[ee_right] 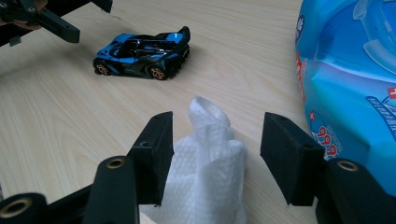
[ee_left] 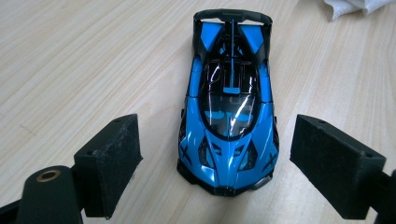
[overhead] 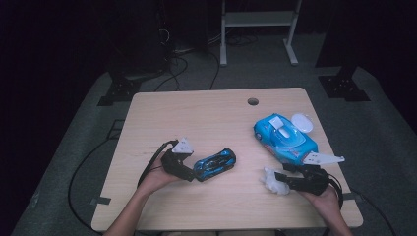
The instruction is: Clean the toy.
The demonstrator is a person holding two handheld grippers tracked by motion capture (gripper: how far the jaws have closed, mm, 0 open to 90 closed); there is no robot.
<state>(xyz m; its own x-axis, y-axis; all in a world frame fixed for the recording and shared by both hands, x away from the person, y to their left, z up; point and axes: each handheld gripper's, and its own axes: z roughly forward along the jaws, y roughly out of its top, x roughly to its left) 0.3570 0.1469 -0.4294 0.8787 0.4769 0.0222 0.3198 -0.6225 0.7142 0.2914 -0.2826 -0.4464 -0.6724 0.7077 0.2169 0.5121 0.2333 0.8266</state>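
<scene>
Spread jaws of the left gripper (ee_left: pixel 219 163) bracket the nose of a blue toy car (ee_left: pixel 229 116) without touching it, foam pads standing clear of both flanks; the car rests on its wheels on the wooden table (ee_left: pixel 70 56), free to roll, which may be why the jaws line up squarely along its length. In the high view the car (overhead: pixel 215 164) lies just left of the table's centre, nose toward the left gripper (overhead: pixel 189 172) at about eight o'clock, tail pointing to two o'clock.

The right gripper (ee_right: pixel 217 158) also stands apart, its pads either side of a crumpled white wipe (ee_right: pixel 210 172); the left pad looks to brush the tissue, the right pad is clear, so the wipe sits loose on the table rather than pinched. From above, the wipe (overhead: pixel 273 180) lies near the front edge at four o'clock from the car, just before the right gripper (overhead: pixel 287 181). The blue wipes pack (overhead: pixel 285 140), lid flipped open, stands just beyond at twelve o'clock, likely the tissue's source, kept within easy reach for cleaning the car.
</scene>
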